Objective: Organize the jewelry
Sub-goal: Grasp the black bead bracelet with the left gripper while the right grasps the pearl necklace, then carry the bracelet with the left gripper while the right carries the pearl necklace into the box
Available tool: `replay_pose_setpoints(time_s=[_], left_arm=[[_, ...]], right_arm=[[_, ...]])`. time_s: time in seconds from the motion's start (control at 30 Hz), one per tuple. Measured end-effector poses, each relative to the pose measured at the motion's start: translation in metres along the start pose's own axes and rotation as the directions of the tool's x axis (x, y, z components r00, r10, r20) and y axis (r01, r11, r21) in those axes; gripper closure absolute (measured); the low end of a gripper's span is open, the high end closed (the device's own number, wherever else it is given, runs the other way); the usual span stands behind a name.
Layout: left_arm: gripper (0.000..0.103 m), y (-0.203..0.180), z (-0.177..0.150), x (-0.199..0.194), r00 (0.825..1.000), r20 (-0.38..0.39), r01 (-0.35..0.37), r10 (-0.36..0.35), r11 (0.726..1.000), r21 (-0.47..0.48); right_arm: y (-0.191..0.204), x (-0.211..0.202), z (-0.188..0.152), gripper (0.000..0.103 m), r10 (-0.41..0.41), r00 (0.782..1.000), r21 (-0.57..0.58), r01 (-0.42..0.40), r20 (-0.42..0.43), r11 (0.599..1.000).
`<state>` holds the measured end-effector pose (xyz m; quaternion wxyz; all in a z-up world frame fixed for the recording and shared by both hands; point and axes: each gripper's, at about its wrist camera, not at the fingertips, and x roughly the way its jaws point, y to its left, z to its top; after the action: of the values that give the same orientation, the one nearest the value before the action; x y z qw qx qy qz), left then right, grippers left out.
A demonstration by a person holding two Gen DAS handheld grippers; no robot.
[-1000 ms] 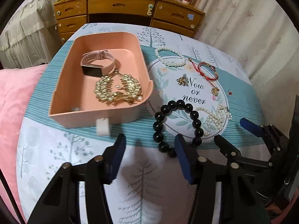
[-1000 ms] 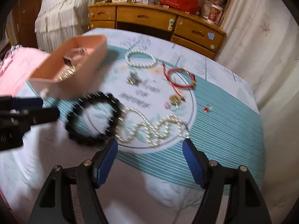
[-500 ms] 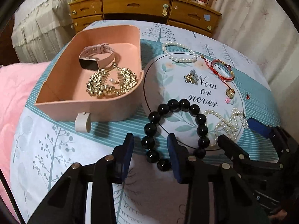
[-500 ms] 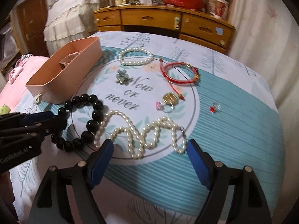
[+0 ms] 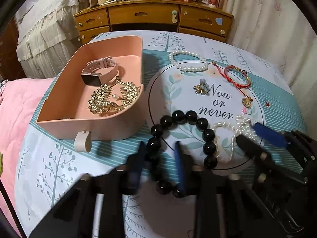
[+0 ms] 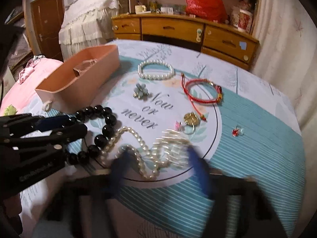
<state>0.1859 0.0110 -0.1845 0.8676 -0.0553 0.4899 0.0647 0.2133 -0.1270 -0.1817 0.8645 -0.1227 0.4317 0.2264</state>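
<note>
the left gripper, blue-padded and black-framed, stands spread with its two pads straddling the near-left arc of the black round-bead bracelet; the beads sit between the pads but no pinch shows. the bracelet lies on the printed tablecloth, just beside the front corner of the pink plastic tray. the right gripper is also spread wide, its blurred pads on either side of the long white pearl necklace, which lies in loose loops touching the black beads.

the bracelet looks heavy for its size, glossy and probably slippery, strung so it will sag and swing once lifted. taking one or two beads squarely across the strand, not at a bead's curved edge, seems safest. the necklace is limp and light; a hold on a bunched loop should carry it, though trailing ends may snag the bracelet.

a pink-strap watch and a gold leaf-shaped necklace lie in the tray, with bare floor nearer its front.
</note>
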Motion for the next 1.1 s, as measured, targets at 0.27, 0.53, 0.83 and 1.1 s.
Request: replay_pose_setpoints(time_s=[0.27,0.53,0.83,1.1], left_arm=[[0.090,-0.001,-0.008,-0.007,0.996,0.015,0.087,-0.087,0.996,-0.020],[0.090,0.004,0.001,-0.034,0.985,0.078,0.154,-0.151,0.988,-0.025],[0.090,0.009,0.036,-0.089,0.945,0.189,0.264,-0.267,0.964,0.045],[0.090,0.025,0.067,-0.120,0.925,0.251,0.279,-0.287,0.958,0.070]], right_arm=[[-0.005,0.001,0.004,0.093,0.079,0.997,0.031,-0.079,-0.009,0.996],[-0.024,-0.004,0.009,0.094,0.169,0.986,0.211,-0.162,-0.017,0.964],[-0.017,-0.044,0.041,0.094,0.196,0.976,0.210,-0.212,0.092,0.955],[0.000,-0.082,0.083,0.094,0.191,0.954,0.158,-0.231,0.229,0.960]])
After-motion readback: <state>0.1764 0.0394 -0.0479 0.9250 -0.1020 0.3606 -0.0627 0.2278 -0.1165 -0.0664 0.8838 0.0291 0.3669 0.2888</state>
